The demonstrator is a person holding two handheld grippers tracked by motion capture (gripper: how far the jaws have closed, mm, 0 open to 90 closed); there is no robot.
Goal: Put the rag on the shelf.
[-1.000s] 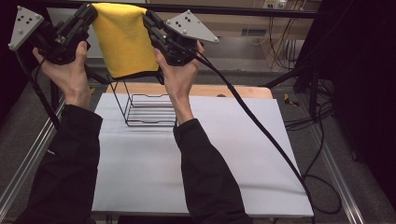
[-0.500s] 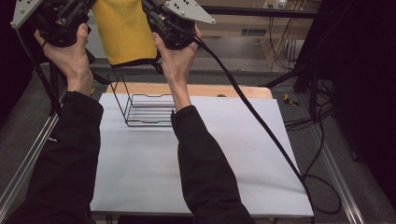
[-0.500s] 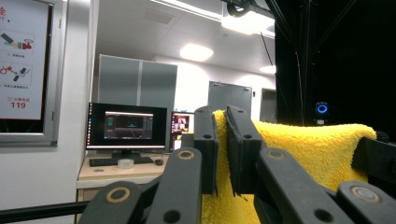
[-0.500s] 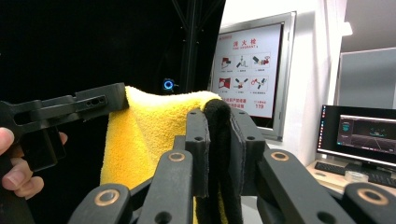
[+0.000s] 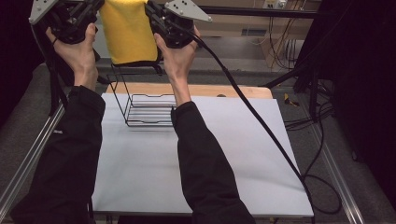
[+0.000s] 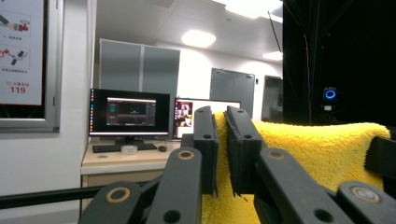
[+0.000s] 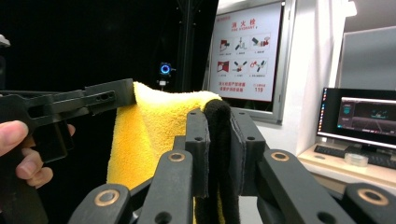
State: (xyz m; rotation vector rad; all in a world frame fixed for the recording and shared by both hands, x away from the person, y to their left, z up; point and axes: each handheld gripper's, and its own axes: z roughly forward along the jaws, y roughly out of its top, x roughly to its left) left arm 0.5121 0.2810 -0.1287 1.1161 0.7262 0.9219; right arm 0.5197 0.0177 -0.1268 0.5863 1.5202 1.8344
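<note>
A yellow towel with a dark hem hangs stretched between my two grippers, high above the far end of the table. My left gripper is shut on the towel's left top corner, and my right gripper is shut on its right top corner. In the left gripper view the jaws pinch the yellow towel at its edge, left gripper. In the right gripper view the jaws clamp the towel's black hem, right gripper, with the yellow towel spreading toward the other gripper. A black wire rack stands on the table below.
The white table top lies under my forearms, with a wooden board along its far edge. A thick black cable trails from the right gripper across the table's right side. Monitors and a wall poster stand beyond.
Both hands have carried the towel, still held taut, upward in the picture and slightly left, away from the person. The grips look unchanged.
</note>
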